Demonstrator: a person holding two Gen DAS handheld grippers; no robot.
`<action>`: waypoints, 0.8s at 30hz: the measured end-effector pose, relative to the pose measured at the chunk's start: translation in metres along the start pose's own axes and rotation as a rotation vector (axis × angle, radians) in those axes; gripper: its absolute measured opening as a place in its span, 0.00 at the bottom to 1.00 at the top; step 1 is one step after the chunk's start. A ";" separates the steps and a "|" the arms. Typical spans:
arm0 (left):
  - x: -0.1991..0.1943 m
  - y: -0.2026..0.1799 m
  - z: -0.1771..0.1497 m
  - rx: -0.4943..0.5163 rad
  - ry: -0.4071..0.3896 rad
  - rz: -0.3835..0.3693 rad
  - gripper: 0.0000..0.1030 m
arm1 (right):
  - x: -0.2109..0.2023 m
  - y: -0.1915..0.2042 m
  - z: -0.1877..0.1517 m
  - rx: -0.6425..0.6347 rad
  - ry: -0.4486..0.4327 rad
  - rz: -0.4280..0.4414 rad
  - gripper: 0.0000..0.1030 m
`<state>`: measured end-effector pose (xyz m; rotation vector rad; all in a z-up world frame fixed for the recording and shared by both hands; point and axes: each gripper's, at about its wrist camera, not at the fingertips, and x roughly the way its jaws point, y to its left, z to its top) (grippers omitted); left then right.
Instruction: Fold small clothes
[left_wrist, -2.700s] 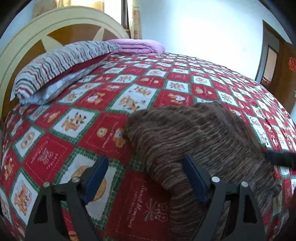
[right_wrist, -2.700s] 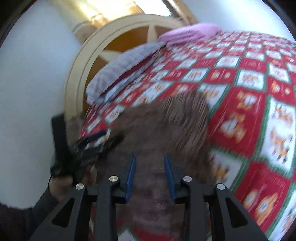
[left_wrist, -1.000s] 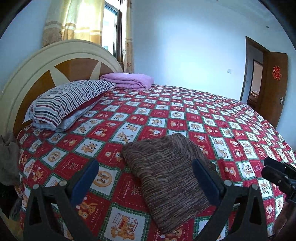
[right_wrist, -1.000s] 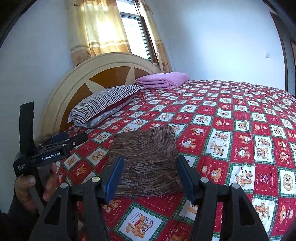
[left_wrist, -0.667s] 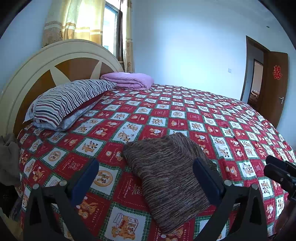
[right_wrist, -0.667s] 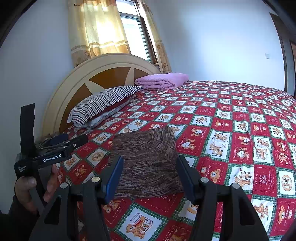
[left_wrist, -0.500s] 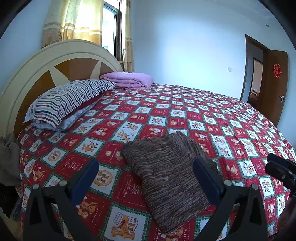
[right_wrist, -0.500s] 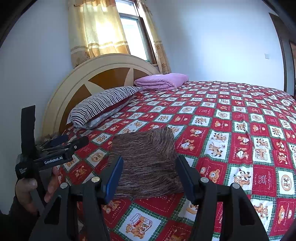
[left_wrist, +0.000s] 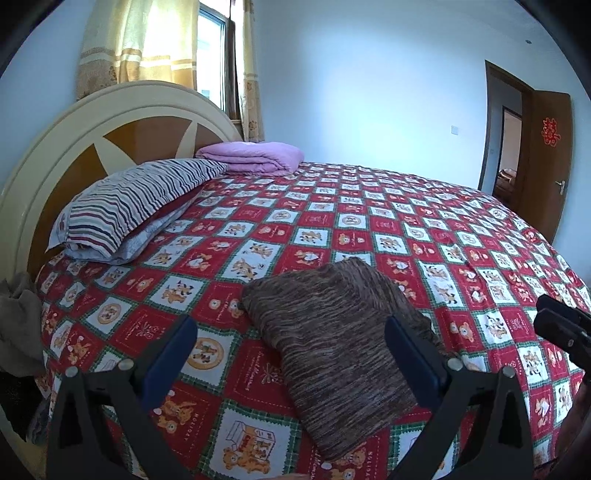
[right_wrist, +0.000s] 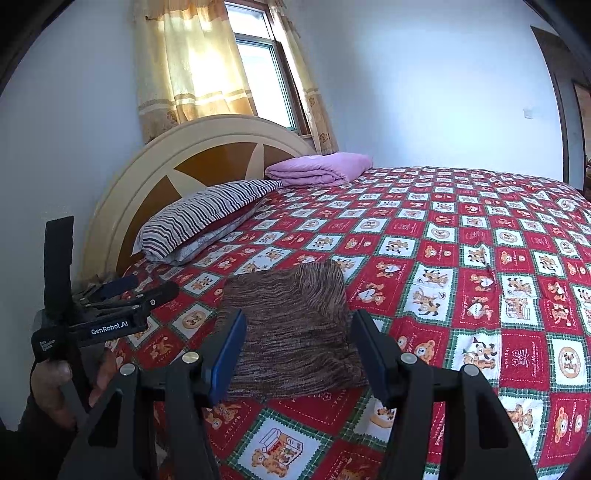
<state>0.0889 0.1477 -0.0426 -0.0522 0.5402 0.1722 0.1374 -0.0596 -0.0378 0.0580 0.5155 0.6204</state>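
Where the bedspread (left_wrist: 369, 206) rolls off at the near edge, my folded brown garment (left_wrist: 332, 332) lies flat on it, its near end close to that edge and its far end pointing up the bed. Beyond it I see a wide run of bare checked cover reaching to the far side, where an open door (left_wrist: 546, 162) stands. Up at the headboard (right_wrist: 207, 147) the striped pillow (right_wrist: 207, 218) and the folded pink blanket (right_wrist: 317, 168) sit well apart from the garment. At the left corner, off the bed's edge, a grey cloth (left_wrist: 18, 317) hangs in a heap.

My left gripper (left_wrist: 291, 347) hangs above the near edge with its blue pads spread very wide, gripping nothing and clear of the fabric. My right gripper (right_wrist: 299, 343) is parted about halfway, the garment showing between its pads but not pressed by them. In the right view I can see a hand (right_wrist: 51, 384) wrapped round the left tool's grip.
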 end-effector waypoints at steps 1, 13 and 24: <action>-0.001 -0.001 0.000 0.002 -0.004 0.006 1.00 | -0.001 0.001 0.000 -0.003 -0.001 -0.001 0.59; 0.000 -0.010 -0.001 0.042 0.001 0.032 1.00 | -0.004 0.011 -0.009 -0.041 -0.006 0.009 0.59; 0.001 -0.014 -0.002 0.067 -0.018 0.046 1.00 | -0.006 0.007 -0.012 -0.027 -0.002 0.006 0.59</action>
